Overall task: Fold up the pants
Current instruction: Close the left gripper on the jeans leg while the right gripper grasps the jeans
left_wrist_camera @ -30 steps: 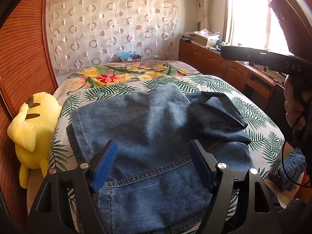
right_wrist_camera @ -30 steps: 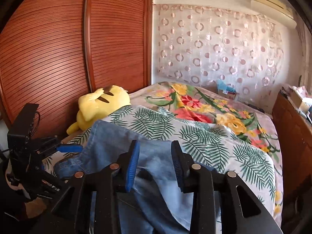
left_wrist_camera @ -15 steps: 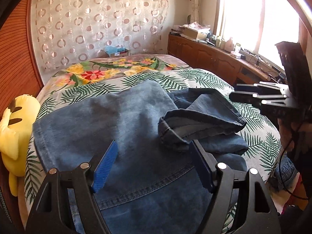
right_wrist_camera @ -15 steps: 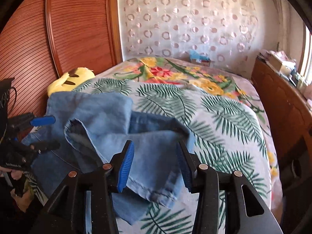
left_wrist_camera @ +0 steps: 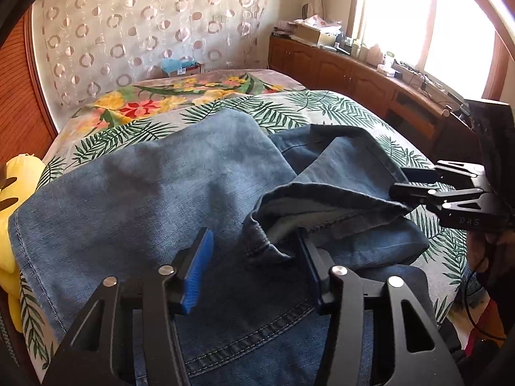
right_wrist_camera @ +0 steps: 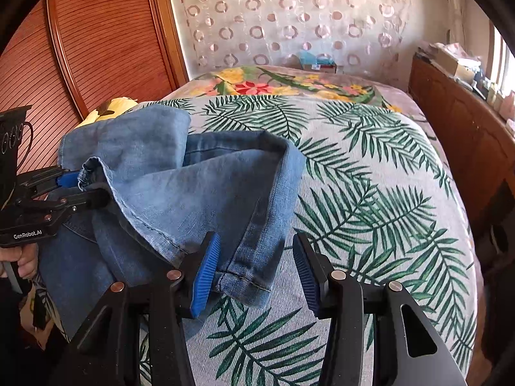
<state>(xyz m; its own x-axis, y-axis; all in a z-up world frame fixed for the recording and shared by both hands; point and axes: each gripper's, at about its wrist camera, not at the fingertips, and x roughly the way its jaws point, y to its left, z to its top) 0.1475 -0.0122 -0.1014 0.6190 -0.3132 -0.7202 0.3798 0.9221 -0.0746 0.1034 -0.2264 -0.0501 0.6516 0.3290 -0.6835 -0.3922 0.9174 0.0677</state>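
The jeans [left_wrist_camera: 154,199] lay spread over the bed [right_wrist_camera: 370,193], on its palm-leaf cover, taking up the side nearest the wooden wardrobe [right_wrist_camera: 106,41], with the seat and waistband seam toward the near edge of the bed. One leg had been doubled back over the body of the pants, and its hem [left_wrist_camera: 325,193] stood raised and gaping, showing the paler inside of the denim. The left claw [left_wrist_camera: 254,263] stood wide, its blue pads either side of the hem's near corner, the right-hand pad just beside or touching that fold; nothing was clamped between them. The right claw [right_wrist_camera: 254,267] was likewise wide, and the other corner of the folded leg's hem [right_wrist_camera: 248,267] lay between its fingers without being pinched. In the left wrist view the right claw appeared at the far end of the raised hem, at the edge of the cloth; in the right wrist view the left claw [right_wrist_camera: 80,186] sat at the hem's opposite corner, its jaws apart around the edge. A yellow plush toy [left_wrist_camera: 13,193] rested at the bed's edge against the wardrobe, partly under the jeans. Beyond the foot of the bed hung a curtain with ring patterns [left_wrist_camera: 145,25], and a wooden cabinet [left_wrist_camera: 338,70] ran along the window side.
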